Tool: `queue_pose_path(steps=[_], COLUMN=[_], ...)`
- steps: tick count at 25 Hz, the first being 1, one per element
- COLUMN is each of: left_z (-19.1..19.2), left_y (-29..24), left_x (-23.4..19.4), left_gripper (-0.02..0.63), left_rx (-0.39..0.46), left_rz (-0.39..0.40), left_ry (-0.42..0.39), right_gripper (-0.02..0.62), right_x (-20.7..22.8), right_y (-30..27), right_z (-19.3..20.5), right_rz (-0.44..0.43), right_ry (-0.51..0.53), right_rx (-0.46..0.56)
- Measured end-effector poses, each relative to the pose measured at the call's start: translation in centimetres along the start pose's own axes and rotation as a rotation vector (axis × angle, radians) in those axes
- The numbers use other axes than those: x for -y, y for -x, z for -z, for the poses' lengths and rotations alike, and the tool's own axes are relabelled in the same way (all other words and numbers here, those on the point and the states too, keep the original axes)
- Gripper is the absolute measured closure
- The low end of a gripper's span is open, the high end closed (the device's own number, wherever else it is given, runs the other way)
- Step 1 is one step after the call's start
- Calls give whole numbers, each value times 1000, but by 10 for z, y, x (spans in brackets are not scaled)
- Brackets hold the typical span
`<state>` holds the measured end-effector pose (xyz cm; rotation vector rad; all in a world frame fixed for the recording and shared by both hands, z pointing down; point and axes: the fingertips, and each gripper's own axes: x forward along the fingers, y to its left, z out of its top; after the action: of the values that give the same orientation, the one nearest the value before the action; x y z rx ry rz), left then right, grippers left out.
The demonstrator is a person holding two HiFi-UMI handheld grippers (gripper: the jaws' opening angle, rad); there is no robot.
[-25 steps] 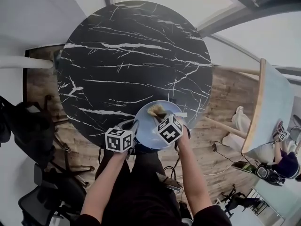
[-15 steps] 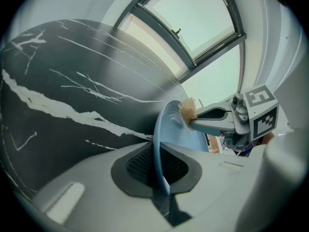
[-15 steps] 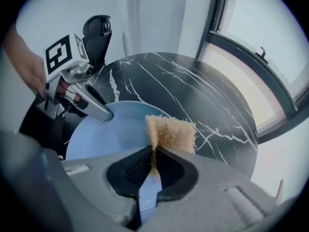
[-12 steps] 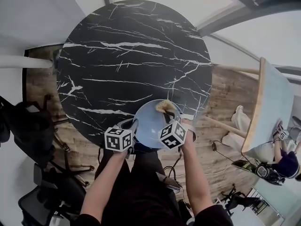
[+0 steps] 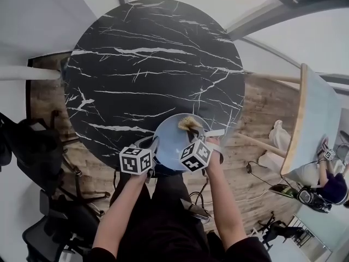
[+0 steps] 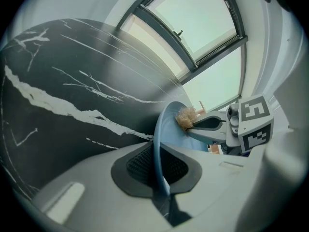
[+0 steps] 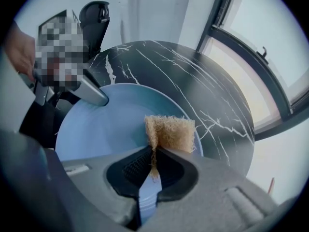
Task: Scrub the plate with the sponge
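Round pale-blue plate (image 7: 106, 129) was clamped at rim by left gripper (image 6: 158, 170) | tan fibrous sponge (image 7: 171, 133) was clamped by right gripper (image 7: 153, 173)

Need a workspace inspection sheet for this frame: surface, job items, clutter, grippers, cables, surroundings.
Surface: round black marble table.
Job's things: blue plate held by its rim at the table's near edge; tan sponge pressed against its face.
Clutter: nothing seen on the table.
Grippers: left gripper shut on the plate's rim; right gripper shut on the sponge.
Cables: one cable on the floor, right of the table.
Surroundings: wooden floor, office chair at left, window, second table with another person at right.
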<state>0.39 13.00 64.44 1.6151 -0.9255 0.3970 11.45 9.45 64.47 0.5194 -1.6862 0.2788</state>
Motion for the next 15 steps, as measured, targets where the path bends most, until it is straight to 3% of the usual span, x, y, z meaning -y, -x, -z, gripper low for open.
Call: queue_pose_path(steps=[15], left_z=[0], left_y=[0], left_x=[-1], left_gripper=[588], left_rx=[13], left_rz=[-6], left_ry=[1], right_gripper=[572], right_x=[-72], right_y=[8], right_z=[6], right_rz=[-96], right_ry=[6], right_rx=[5])
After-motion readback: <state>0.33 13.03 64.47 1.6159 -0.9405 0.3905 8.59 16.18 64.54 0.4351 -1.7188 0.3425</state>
